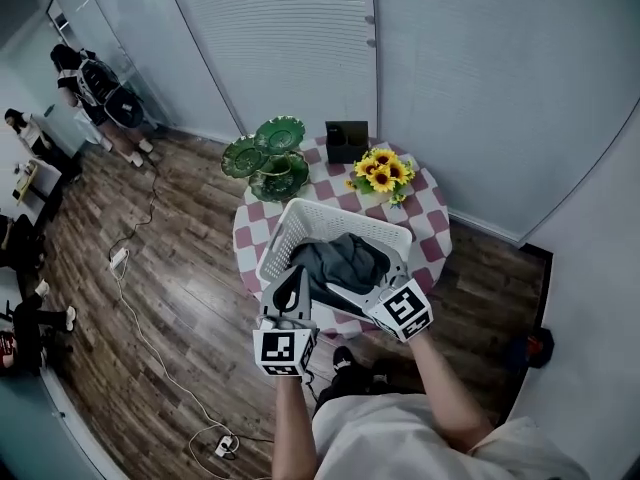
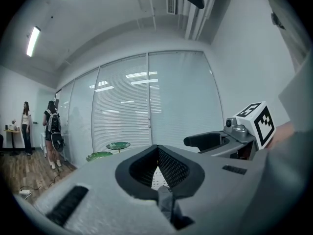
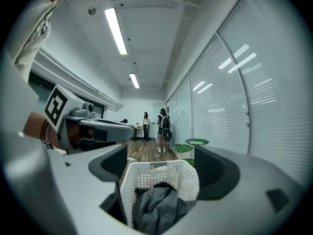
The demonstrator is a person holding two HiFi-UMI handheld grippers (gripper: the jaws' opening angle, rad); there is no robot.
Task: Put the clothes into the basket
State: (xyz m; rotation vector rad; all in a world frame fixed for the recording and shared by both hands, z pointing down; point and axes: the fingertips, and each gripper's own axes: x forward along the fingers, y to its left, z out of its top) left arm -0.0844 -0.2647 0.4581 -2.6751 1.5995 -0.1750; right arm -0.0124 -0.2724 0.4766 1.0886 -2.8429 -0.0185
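Observation:
A white perforated basket (image 1: 300, 213) stands on a round table with a red-and-white check cloth (image 1: 432, 220). Dark grey clothes (image 1: 340, 258) lie heaped inside it. My right gripper (image 1: 350, 290) is open at the basket's near rim, just above the clothes. In the right gripper view the basket (image 3: 151, 176) and the clothes (image 3: 156, 207) show between its wide jaws (image 3: 162, 164), with no pad pressing on them. My left gripper (image 1: 292, 293) hangs at the basket's near left corner. Its jaws (image 2: 157, 153) meet at the tips. A dark grey scrap shows low in the gap; whether it is held is unclear.
At the back of the table stand green tiered dishes (image 1: 270, 153), a pot of sunflowers (image 1: 382, 173) and a black box (image 1: 347, 140). A cable and power strip (image 1: 118, 258) lie on the wood floor to the left. Two people (image 1: 95, 88) stand far left by the glass wall.

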